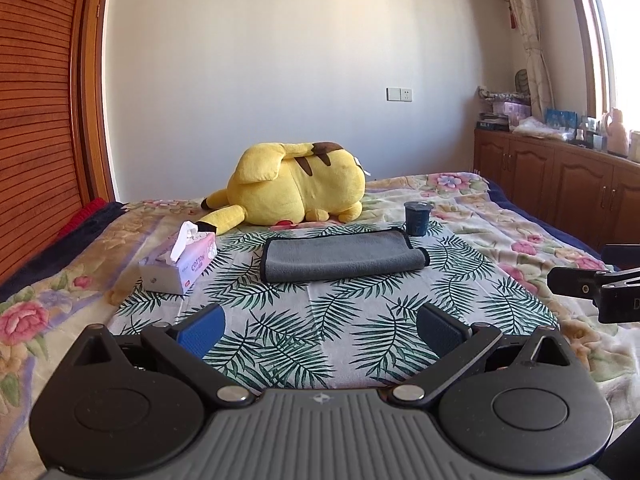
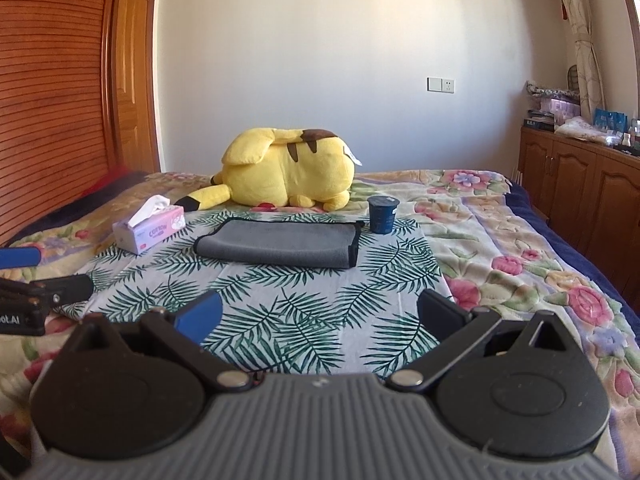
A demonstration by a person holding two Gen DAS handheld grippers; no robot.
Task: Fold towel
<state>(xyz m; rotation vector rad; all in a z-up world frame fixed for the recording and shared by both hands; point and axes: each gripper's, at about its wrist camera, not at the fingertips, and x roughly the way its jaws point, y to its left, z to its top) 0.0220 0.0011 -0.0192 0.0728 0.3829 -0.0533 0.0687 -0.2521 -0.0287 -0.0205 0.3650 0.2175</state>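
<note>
A grey towel with black trim lies folded over on the leaf-print cloth on the bed; it also shows in the right wrist view. My left gripper is open and empty, well short of the towel. My right gripper is open and empty, also short of the towel. The right gripper shows at the right edge of the left wrist view. The left gripper shows at the left edge of the right wrist view.
A yellow plush toy lies behind the towel. A tissue box stands left of the towel. A dark blue cup stands at its far right corner. Wooden cabinets line the right wall, a wooden wardrobe the left.
</note>
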